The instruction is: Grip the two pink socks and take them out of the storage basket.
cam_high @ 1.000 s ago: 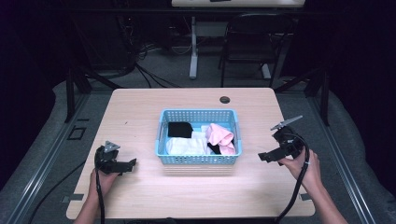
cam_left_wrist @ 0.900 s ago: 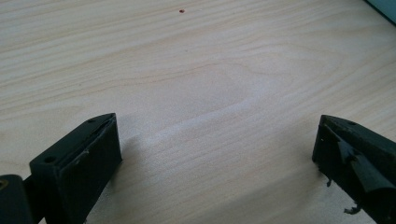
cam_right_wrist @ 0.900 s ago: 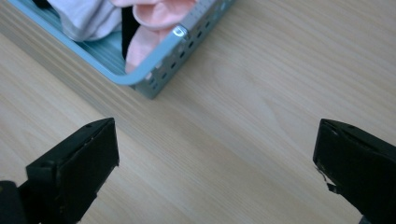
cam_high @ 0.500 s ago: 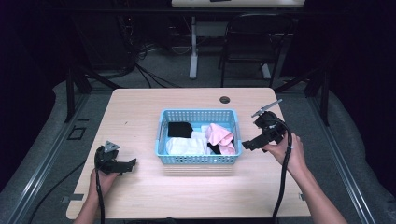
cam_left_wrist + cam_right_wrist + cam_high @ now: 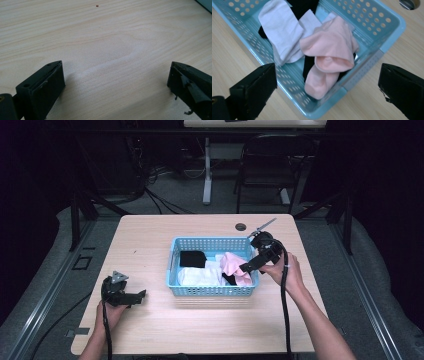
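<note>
Right tool (image 5: pixel 248 266), jaws wide and empty, hangs over the basket (image 5: pixel 172 270) above the pink sock (image 5: pixel 329 47); risk: snagging neighbouring socks (left tool (image 5: pixel 137 295) likewise wide, empty).

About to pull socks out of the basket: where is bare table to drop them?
Bare table left of the blue basket, out to the left tongs, and the strip in front. Crowded at the basket's right end, where the right tongs hover over the pink sock.
</note>
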Demonstrator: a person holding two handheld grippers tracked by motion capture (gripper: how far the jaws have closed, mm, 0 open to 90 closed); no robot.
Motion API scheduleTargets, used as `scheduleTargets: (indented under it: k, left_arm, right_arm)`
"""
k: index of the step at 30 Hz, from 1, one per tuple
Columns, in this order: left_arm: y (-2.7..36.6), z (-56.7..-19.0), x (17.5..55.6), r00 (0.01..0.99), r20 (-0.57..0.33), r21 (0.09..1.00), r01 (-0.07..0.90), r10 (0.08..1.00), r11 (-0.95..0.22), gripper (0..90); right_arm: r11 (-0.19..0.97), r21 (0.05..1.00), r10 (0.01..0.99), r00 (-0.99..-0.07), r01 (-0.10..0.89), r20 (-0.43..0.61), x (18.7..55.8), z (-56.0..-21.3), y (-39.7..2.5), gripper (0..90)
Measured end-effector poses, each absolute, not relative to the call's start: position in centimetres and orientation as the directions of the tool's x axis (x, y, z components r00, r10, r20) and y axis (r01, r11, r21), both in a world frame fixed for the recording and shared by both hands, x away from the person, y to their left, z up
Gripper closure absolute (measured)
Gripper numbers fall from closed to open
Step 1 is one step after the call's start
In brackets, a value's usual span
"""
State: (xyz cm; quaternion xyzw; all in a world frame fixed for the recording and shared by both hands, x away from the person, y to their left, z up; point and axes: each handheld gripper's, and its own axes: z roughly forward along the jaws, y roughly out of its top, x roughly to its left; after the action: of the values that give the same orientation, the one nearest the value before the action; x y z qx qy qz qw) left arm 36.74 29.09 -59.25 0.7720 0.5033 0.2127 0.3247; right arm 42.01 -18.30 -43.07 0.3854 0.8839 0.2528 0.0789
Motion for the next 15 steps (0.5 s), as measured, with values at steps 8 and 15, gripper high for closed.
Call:
scheduleTargets:
  k: [8, 15]
  left_arm:
    - [29.1, -59.2, 36.7, 0.404, 0.000, 0.716, 0.639, 0.915, -0.282, 1.0]
    - [29.1, -59.2, 36.7, 0.404, -0.002, 0.716, 0.639, 0.915, -0.281, 1.1]
  right_arm:
    - [0.595, 0.465, 0.714, -0.697, 0.655, 0.068, 44.2, -44.9, -16.3, 5.3]
    - [0.604, 0.442, 0.714, -0.697, 0.664, 0.072, 45.5, -46.2, -15.2, 7.2]
